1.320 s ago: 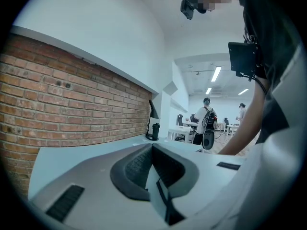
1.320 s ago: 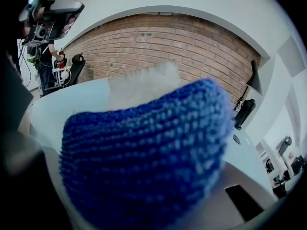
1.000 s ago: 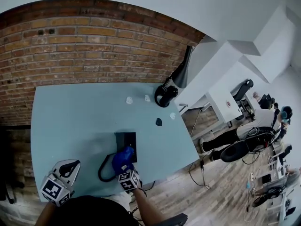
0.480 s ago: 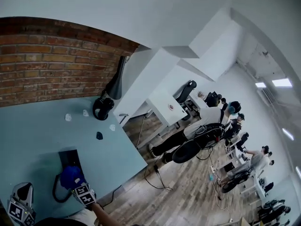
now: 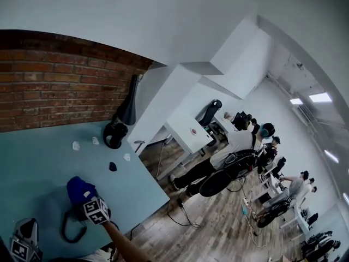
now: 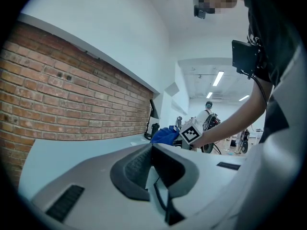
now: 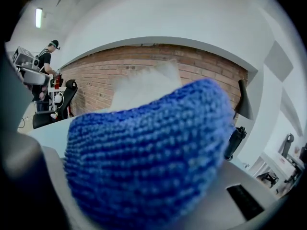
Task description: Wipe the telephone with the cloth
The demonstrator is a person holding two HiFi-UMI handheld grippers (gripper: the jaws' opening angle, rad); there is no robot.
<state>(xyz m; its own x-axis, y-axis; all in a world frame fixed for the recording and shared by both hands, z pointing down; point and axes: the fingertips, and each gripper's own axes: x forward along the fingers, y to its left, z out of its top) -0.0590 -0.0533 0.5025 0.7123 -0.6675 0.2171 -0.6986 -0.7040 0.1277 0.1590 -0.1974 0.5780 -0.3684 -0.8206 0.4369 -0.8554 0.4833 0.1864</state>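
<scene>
A brick wall (image 5: 49, 81) fills the upper left of the head view, and below it a pale blue table (image 5: 32, 168) runs to the lower left corner. To the right lies a wood-floored room with several people (image 5: 234, 146) among desks. My right gripper (image 5: 90, 201) sits low on the table at lower left, its jaws clamped on the blue knitted cloth (image 5: 79, 189), which fills nearly all of its own view. The cloth lies on the black telephone (image 5: 72, 207) and covers most of it, with the looped cord (image 5: 64, 227) showing just below. My left gripper (image 6: 152, 166) is in the bottom left corner, apart from the phone, its pads closed together with nothing in them. Small white scraps (image 5: 76, 145) lie near the wall.
</scene>
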